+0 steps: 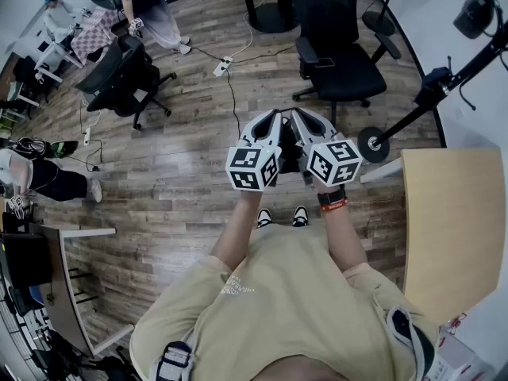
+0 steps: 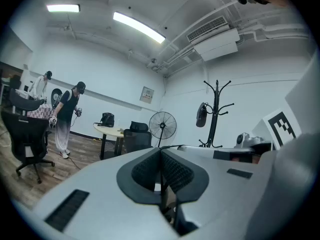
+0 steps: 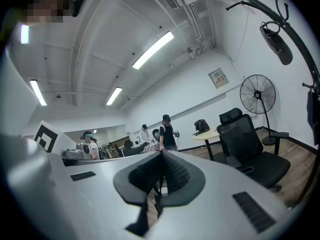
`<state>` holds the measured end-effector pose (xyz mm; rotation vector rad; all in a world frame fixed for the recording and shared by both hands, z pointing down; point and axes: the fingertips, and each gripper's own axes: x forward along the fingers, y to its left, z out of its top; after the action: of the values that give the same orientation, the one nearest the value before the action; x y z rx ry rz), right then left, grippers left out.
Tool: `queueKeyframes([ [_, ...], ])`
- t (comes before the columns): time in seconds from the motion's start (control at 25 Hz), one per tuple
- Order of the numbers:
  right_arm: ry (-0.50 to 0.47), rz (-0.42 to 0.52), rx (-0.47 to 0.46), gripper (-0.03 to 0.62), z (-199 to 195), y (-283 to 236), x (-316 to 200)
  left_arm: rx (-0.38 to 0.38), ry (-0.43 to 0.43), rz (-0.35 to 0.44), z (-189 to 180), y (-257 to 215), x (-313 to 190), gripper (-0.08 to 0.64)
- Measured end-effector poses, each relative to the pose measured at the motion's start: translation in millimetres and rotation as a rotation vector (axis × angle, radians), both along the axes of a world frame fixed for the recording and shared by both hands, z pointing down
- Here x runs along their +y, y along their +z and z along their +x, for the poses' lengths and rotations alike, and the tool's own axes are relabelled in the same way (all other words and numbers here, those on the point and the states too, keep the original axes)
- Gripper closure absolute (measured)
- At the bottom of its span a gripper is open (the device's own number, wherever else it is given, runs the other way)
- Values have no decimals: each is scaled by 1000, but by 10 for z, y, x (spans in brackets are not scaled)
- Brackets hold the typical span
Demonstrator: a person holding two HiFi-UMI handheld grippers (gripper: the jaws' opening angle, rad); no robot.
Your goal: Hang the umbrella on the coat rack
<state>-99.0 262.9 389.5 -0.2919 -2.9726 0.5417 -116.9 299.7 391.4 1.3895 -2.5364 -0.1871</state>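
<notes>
The black coat rack (image 1: 429, 94) stands at the right, its round base (image 1: 373, 144) on the wood floor. A dark folded thing that looks like the umbrella (image 2: 201, 115) hangs from one of its hooks. It shows too in the right gripper view as the umbrella (image 3: 276, 44) high on the rack (image 3: 295, 39). My left gripper (image 1: 268, 119) and right gripper (image 1: 303, 117) are held side by side in front of my chest, well short of the rack. Both are shut with nothing between their pads (image 2: 161, 151) (image 3: 161, 155).
A black office chair (image 1: 337, 54) stands just ahead of the grippers, another chair (image 1: 119, 74) at the left. A wooden table (image 1: 452, 228) edges the right side. A standing fan (image 2: 162, 125), a round table (image 2: 112, 130) and people (image 1: 147, 6) are farther off. A cable (image 1: 230, 86) crosses the floor.
</notes>
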Motion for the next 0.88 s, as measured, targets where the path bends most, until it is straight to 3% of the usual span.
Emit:
queueKeyframes([
  [0.88,10,-18,12,575,85,25,-493,28,18,27,74,6,-557,537],
])
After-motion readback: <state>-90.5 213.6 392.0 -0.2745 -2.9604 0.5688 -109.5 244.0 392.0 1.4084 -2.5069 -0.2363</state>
